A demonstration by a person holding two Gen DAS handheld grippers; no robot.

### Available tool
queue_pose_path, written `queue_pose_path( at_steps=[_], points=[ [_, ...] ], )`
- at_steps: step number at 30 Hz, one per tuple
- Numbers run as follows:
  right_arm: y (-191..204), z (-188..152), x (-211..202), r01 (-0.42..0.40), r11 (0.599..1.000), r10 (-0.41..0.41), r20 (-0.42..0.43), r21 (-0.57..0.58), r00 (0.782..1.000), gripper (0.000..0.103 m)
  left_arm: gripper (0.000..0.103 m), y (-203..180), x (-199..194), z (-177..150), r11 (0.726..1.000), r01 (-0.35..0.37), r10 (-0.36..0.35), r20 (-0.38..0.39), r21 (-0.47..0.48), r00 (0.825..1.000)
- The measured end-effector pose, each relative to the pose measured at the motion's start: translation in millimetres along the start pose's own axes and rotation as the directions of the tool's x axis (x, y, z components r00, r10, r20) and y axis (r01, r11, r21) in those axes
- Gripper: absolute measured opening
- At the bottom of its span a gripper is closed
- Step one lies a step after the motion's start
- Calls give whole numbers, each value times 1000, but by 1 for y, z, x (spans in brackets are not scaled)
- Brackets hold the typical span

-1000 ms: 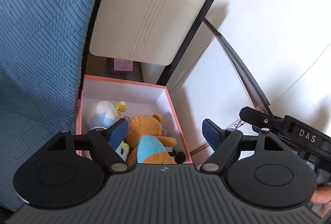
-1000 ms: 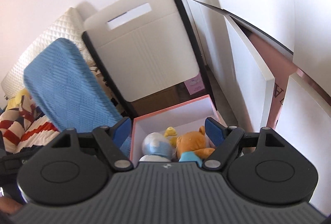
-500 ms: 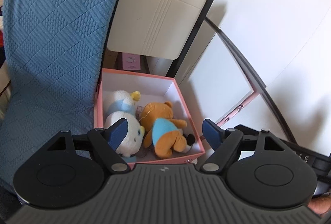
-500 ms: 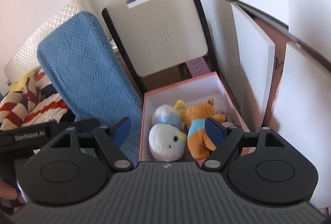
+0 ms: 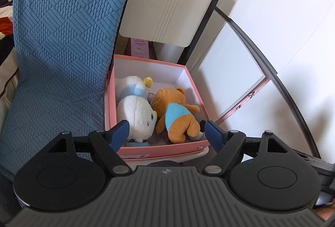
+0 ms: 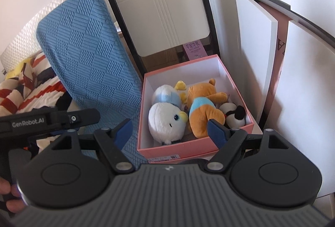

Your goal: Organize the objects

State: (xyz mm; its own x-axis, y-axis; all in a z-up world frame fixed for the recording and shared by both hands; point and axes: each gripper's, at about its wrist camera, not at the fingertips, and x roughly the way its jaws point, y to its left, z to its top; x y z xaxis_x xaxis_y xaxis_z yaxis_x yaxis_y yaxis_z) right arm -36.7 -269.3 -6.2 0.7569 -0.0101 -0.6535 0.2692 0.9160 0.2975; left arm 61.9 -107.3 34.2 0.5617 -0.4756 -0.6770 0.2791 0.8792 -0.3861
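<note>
Left gripper [image 6: 62, 120], marked "GenRobot.AI", gapes beside pink box [image 6: 178, 150]

"GenRobot.AI" reads in white on the black left gripper body [image 6: 50, 120] at nine o'clock in the right wrist view. The purple carton [image 6: 193, 49] at twelve o'clock carries Chinese characters, too small to read.

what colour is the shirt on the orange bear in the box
Light blue. The orange bear wears a light blue shirt, clearest in the right wrist view, inside the pink box.

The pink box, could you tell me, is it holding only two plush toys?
No, the pink box holds three: a white duck, an orange bear and a small panda.
</note>
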Motion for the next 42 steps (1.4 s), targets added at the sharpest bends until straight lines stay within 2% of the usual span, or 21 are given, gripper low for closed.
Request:
queue_pose_path(
  at_steps=[10, 12, 14, 17, 42],
  points=[
    [-6, -12, 4, 19, 1000, -19, -24, 6, 1000, 81, 83, 5, 12, -10, 1000, -11, 10, -43, -9, 999],
    [-6, -13, 7, 17, 1000, -17, -32, -3, 999, 86, 83, 6, 14, -10, 1000, -10, 9, -51, -15, 999],
    [-8, -13, 9, 10, 1000, -9, -41, 7, 999, 103, 83, 8, 15, -11, 1000, -13, 12, -57, -20, 998],
    [-9, -12, 11, -10, 1000, 11, -46, 22, 999, 103, 83, 9, 15, -12, 1000, -13, 12, -57, -20, 998],
    [-7, -11, 15, 4, 1000, -2, -68, 31, 998, 103, 83, 9, 12, -10, 1000, -28, 28, -47, 5, 999]
  ],
)
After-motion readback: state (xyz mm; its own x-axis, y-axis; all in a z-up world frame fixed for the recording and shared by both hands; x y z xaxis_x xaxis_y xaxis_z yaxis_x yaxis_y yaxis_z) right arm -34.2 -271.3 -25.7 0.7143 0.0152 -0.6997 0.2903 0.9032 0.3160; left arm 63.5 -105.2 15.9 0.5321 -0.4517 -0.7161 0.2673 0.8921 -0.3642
